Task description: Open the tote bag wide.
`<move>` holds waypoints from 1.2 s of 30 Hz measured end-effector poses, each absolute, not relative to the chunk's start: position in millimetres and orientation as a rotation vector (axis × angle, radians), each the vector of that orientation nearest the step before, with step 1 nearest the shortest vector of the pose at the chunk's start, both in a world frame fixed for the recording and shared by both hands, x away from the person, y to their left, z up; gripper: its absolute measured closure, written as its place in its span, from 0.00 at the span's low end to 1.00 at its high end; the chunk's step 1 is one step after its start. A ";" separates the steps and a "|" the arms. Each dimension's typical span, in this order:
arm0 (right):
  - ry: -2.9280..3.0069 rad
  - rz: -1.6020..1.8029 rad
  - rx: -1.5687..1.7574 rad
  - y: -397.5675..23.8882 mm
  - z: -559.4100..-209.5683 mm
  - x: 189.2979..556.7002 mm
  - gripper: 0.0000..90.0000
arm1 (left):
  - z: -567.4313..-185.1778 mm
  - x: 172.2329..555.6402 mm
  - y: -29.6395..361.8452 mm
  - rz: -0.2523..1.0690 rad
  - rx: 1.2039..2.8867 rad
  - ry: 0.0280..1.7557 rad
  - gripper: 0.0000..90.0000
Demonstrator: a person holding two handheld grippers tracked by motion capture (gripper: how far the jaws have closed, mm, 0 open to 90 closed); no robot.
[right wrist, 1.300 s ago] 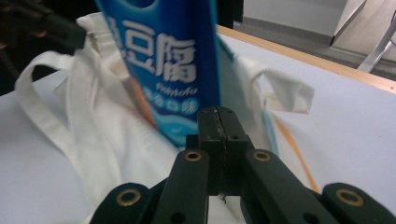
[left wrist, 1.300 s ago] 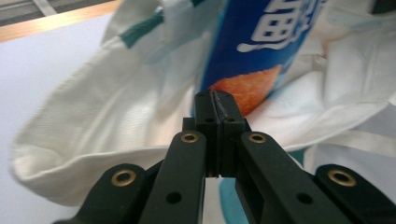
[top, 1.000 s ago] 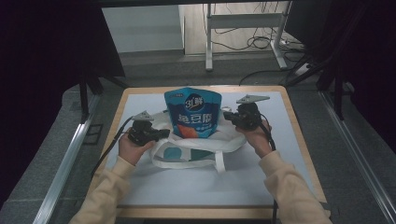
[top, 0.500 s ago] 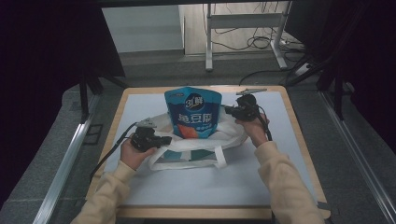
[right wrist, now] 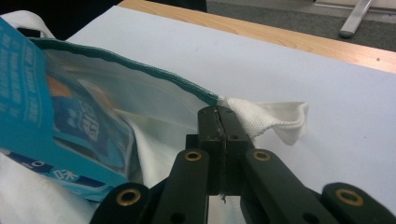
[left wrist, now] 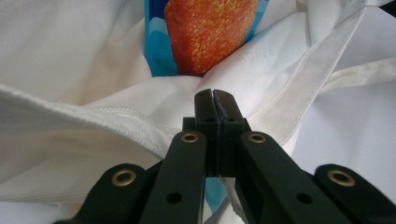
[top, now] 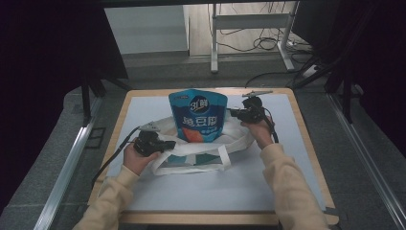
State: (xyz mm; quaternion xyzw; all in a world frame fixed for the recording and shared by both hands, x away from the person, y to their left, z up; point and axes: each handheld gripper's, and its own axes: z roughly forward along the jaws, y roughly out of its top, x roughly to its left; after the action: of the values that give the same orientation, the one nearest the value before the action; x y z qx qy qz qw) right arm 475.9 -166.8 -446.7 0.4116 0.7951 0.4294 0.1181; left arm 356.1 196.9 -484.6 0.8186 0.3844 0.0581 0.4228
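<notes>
On a wooden desk (top: pixel 306 143) covered by a pale sheet (top: pixel 210 191), a white cloth bag (top: pixel 201 153) is spread open near the middle, and a blue snack pouch (top: pixel 197 115) is stood upright inside its mouth, with its top leaning toward the far edge. The pouch is printed with white characters and an orange picture low on its front.

The left gripper (top: pixel 165 143) is held at the left, near side of the bag. In the left gripper view, its black jaws are seen pressed fully together on a fold of the bag's white cloth (left wrist: pixel 140 116), with the pouch's orange picture (left wrist: pixel 210 32) just beyond and a strap (left wrist: pixel 308 79) running off to the right.

The right gripper (top: pixel 234 113) is held at the right, far side of the bag, just beside the pouch. In the right gripper view, its jaws are likewise closed tight, pinching the bag's green-edged rim (right wrist: pixel 140 70) where a small white tab (right wrist: pixel 275 116) sticks out; the pouch (right wrist: pixel 42 102) is seen lying inside the opened bag at the left.

Pale yellow sleeves (top: pixel 292 191) are worn on both forearms.
</notes>
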 end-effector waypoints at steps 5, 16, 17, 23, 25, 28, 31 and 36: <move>2.308 1.304 1.163 -168.3 -438.7 468.4 0.99 | -480.8 354.7 198.0 0.168 2.026 0.958 1.00; 2.272 1.405 1.079 -182.3 -419.3 437.4 0.99 | -460.0 342.8 204.5 0.248 1.950 0.920 1.00; 2.270 1.411 1.073 -184.1 -418.9 434.7 0.99 | -458.3 341.0 206.6 0.254 1.940 0.921 1.00; 2.266 1.452 1.042 -197.5 -415.1 411.5 0.99 | -453.9 335.0 215.0 0.271 1.911 0.930 1.00; 2.264 1.458 1.034 -198.3 -415.2 409.2 0.99 | -453.6 333.4 216.7 0.273 1.908 0.930 0.97; 2.278 1.458 0.996 -200.5 -417.3 397.0 0.86 | -453.2 325.3 219.9 0.334 1.895 0.942 0.86; 2.277 1.449 0.979 -200.5 -418.3 391.6 0.77 | -452.4 319.6 221.4 0.356 1.883 0.934 0.72; 2.263 1.476 0.955 -204.7 -419.0 374.5 0.64 | -450.6 301.1 231.1 0.379 1.842 0.943 0.56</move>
State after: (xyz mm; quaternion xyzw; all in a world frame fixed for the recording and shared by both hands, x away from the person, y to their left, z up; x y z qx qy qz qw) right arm 374.5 -204.7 -419.0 0.3299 0.7822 0.5102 0.1376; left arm 301.1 231.1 -450.6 0.7602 0.3894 0.1563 0.4960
